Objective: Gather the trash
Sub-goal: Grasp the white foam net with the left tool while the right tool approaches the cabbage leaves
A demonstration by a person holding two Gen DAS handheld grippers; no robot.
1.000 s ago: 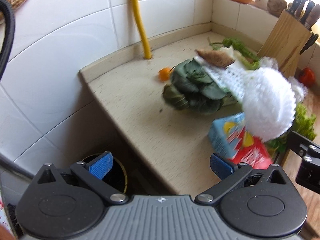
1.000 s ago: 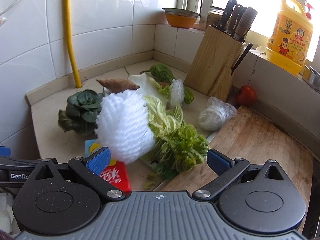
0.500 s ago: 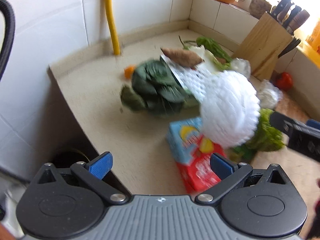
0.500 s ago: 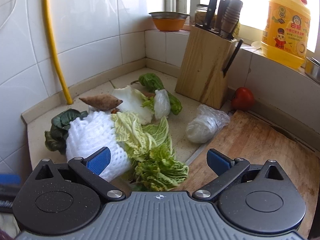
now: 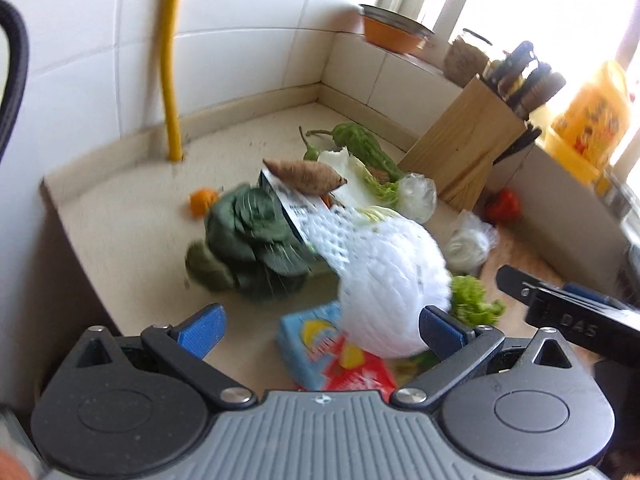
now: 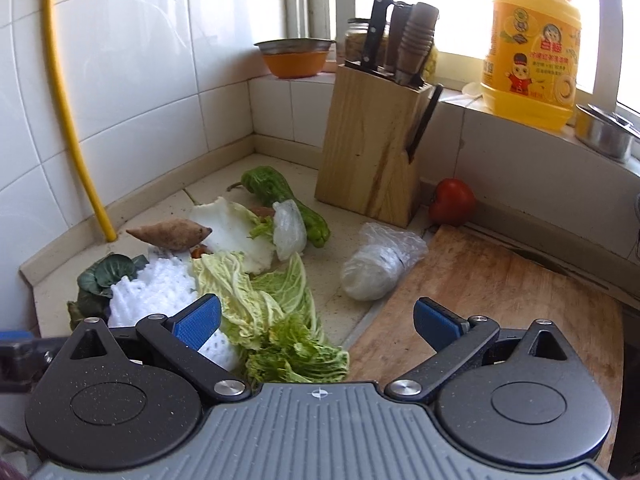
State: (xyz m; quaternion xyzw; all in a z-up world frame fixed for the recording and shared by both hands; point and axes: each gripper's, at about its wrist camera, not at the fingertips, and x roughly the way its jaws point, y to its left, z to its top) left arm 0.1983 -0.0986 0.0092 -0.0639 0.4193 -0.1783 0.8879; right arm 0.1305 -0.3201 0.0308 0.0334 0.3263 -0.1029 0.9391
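Note:
A white foam fruit net [image 5: 392, 280] lies on the beige counter [image 5: 132, 240], over a blue and red carton [image 5: 320, 354] and beside dark leafy greens [image 5: 256, 240]. My left gripper [image 5: 322, 326] is open just in front of the net and carton, and its right fingertip [image 5: 440, 326] is close to the net's edge. In the right wrist view the foam net [image 6: 156, 294] sits at the left, behind the left finger of my open right gripper [image 6: 316, 322]. That gripper hovers over pale cabbage leaves [image 6: 272, 304]. A crumpled plastic bag [image 6: 380, 268] and a smaller bag [image 6: 290, 230] lie further back.
A sweet potato [image 6: 172, 234], green peppers [image 6: 276, 192], a tomato [image 6: 454, 202] and a knife block [image 6: 376, 156] stand toward the corner. A wooden cutting board [image 6: 500, 300] is at right. The sill holds a yellow bottle [image 6: 528, 44] and an orange bowl [image 6: 296, 58]. A yellow pipe [image 5: 172, 60] runs down the wall.
The left view has swung from the counter's edge and the dark bin onto the counter, toward the net and carton. The right view has turned right, so the net now sits at its left.

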